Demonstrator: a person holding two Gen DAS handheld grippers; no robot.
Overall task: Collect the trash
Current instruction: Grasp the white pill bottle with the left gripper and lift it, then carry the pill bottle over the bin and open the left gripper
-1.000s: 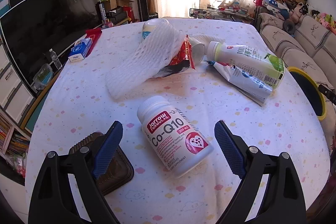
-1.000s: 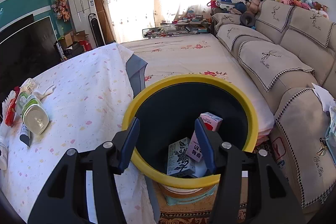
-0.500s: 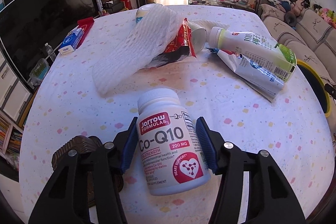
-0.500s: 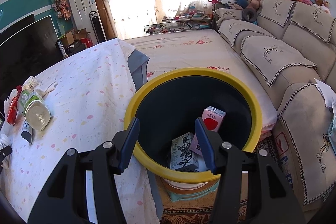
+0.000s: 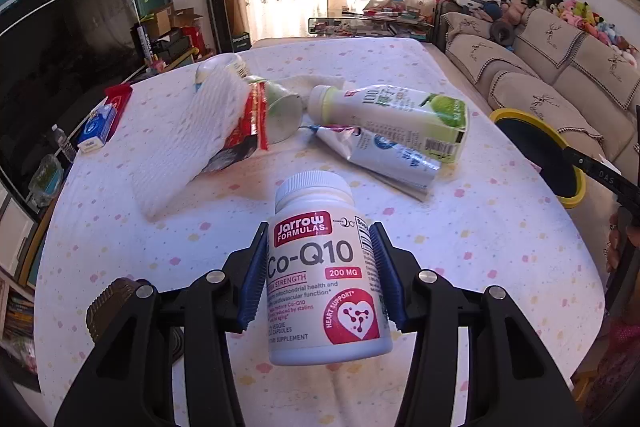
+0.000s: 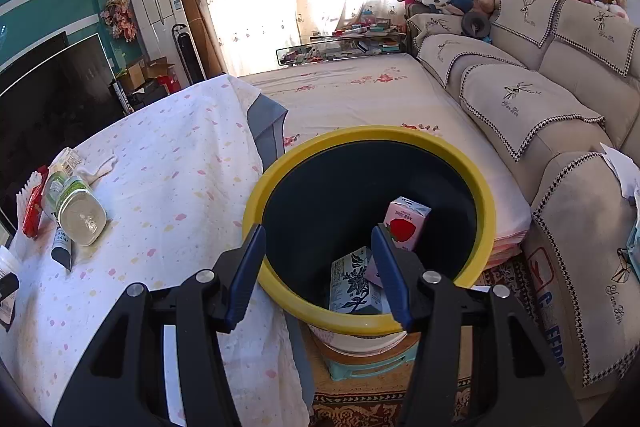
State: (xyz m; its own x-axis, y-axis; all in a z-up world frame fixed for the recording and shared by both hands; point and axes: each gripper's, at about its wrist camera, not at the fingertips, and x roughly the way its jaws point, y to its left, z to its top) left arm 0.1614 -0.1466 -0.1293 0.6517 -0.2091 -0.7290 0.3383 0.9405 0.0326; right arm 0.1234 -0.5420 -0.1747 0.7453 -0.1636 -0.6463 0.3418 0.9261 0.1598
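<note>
My left gripper is closing, pads pressing the Co-Q10 supplement bottle by its sides, well short of the yellow-rimmed trash bin. My right gripper hangs empty, half-spread, over the bin.

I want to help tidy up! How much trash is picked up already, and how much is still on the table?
Done: a pink carton and a blue-patterned box already lie in the yellow-rimmed bin. In hand: the left gripper is closing on the white Co-Q10 bottle, pads against its sides. Left: the foam net, red wrapper, drink bottle and squeezed tube wait on the table. The right gripper hangs empty over the bin.
</note>
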